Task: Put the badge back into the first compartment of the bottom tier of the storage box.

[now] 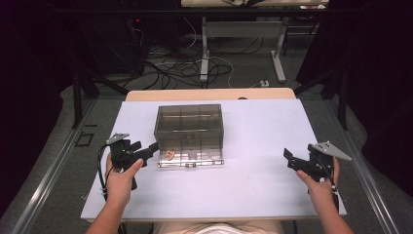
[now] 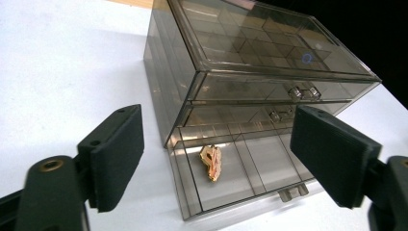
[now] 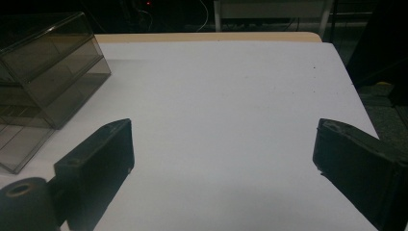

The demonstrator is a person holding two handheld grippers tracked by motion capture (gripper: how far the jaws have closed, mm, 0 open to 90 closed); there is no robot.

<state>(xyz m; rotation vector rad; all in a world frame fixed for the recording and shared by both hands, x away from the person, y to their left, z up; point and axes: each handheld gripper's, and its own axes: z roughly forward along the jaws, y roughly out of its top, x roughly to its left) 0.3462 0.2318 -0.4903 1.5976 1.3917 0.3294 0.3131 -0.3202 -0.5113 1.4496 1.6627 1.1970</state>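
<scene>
— Both sets of jaws are spread with nothing between them. The left gripper [image 1: 148, 150] sits just beside the left front corner of the smoky plastic drawer box [image 1: 189, 127], its jaws framing the pulled-out bottom drawer [image 2: 240, 168] without touching it.

— And the gold trinket?

— The small gold trinket [image 2: 211, 162] lies on the drawer floor, in a compartment toward the drawer's left side, loose and clear of the pads. In the high view it shows as a pale speck [image 1: 169, 155] at the front left of the box.

— Why is only the bottom drawer out?

— I judge it's the one meant to take the piece. The two drawers above are pushed flush, their little handles [image 2: 303, 92] lined up with the front, so the open tray is the only place to drop something in from above.

— And the right gripper?

— The right gripper [image 1: 294, 161] rests well apart near the right edge of the white table [image 1: 263, 146], open over bare surface — parked, I'd say, to stay out of the way. It looks placed to steady the box or push the drawer home if needed.
</scene>
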